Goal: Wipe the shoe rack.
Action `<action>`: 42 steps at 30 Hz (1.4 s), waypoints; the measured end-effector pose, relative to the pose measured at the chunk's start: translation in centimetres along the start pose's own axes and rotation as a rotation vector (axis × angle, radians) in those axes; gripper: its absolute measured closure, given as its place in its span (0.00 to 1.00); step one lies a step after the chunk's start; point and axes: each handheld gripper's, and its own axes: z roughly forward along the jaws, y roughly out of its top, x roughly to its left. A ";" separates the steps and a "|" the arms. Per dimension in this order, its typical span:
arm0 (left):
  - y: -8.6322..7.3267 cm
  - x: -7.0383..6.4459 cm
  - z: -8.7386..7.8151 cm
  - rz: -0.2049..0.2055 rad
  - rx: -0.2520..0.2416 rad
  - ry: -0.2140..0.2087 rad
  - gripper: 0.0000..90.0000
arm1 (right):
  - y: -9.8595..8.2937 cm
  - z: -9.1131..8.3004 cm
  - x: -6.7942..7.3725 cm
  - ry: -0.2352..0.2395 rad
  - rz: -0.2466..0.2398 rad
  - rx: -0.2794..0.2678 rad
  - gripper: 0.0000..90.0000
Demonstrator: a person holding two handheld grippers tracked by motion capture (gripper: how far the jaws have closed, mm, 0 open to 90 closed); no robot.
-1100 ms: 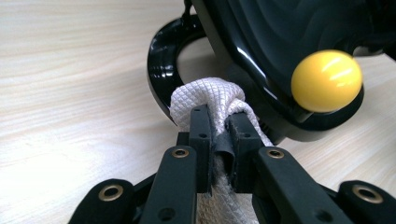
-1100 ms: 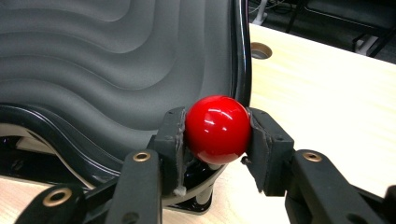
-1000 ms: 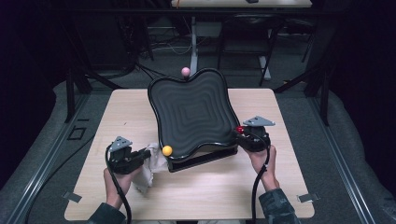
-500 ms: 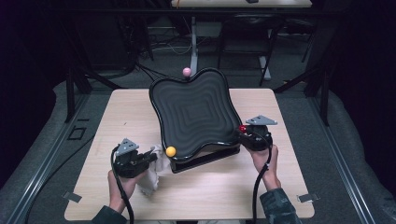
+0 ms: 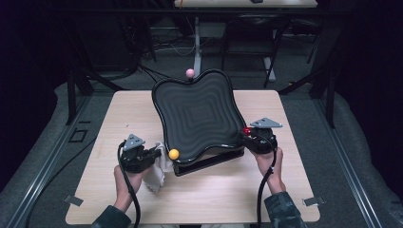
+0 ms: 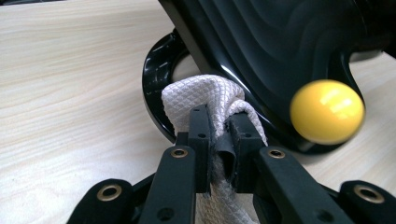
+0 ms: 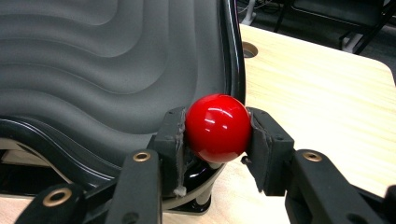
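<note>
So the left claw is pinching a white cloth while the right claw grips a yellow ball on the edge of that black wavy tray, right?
Not quite: the ball in the right claw is red, not yellow. The right gripper view shows the red ball squeezed between its jaws at the edge of the black wavy tray. The yellow ball sits near the left claw, which is indeed pinching the white cloth.

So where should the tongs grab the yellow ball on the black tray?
Grab the yellow ball across its round middle, coming from the near left corner of the black tray. It sticks out past the rim there, with open table beside it. The left tongs must first drop the white cloth.
</note>
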 end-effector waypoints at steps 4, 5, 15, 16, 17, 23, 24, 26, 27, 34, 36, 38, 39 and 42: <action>0.8 0.3 0.5 -0.002 -0.002 0.012 0.91 | 0.0 0.0 0.0 -0.002 -0.001 0.000 0.66; 0.9 0.4 0.6 -0.005 -0.004 0.015 0.91 | 0.0 0.0 0.0 -0.002 -0.001 0.000 0.67; 4.2 1.8 1.5 0.004 -0.004 0.055 0.91 | 0.0 0.0 0.0 -0.002 -0.001 -0.001 0.67; 4.5 1.9 1.6 0.006 -0.006 0.061 0.91 | 0.0 0.0 0.0 -0.002 -0.001 -0.001 0.66; 4.8 2.1 1.7 0.005 -0.003 0.060 0.91 | 0.0 0.0 0.0 -0.002 -0.001 -0.002 0.66; 6.1 2.7 1.8 0.005 -0.007 0.082 0.91 | 0.0 0.0 0.1 -0.004 0.001 -0.001 0.67; 6.3 2.7 1.7 0.009 -0.007 0.082 0.91 | 0.0 0.0 0.1 -0.005 0.001 -0.001 0.66; 6.6 2.9 1.8 0.014 -0.008 0.082 0.91 | 0.0 0.0 0.0 -0.003 0.000 -0.003 0.67; 6.7 2.9 1.8 0.016 -0.007 0.085 0.91 | 0.0 0.1 0.0 -0.001 0.001 -0.003 0.66; 7.9 3.3 1.6 0.033 -0.013 0.102 0.90 | -0.1 0.0 0.0 -0.001 0.000 -0.001 0.66; 8.2 3.6 1.6 0.029 -0.016 0.107 0.90 | -0.1 0.0 0.0 -0.002 -0.002 -0.001 0.66; 8.5 3.8 1.5 0.026 -0.021 0.115 0.90 | -0.1 0.1 0.0 -0.001 0.002 -0.006 0.66; 8.7 3.9 1.5 0.024 -0.021 0.114 0.90 | -0.1 0.0 0.1 -0.004 0.002 -0.002 0.66; 9.1 4.1 1.5 0.030 -0.021 0.118 0.90 | -0.1 0.1 0.1 -0.006 -0.002 -0.004 0.66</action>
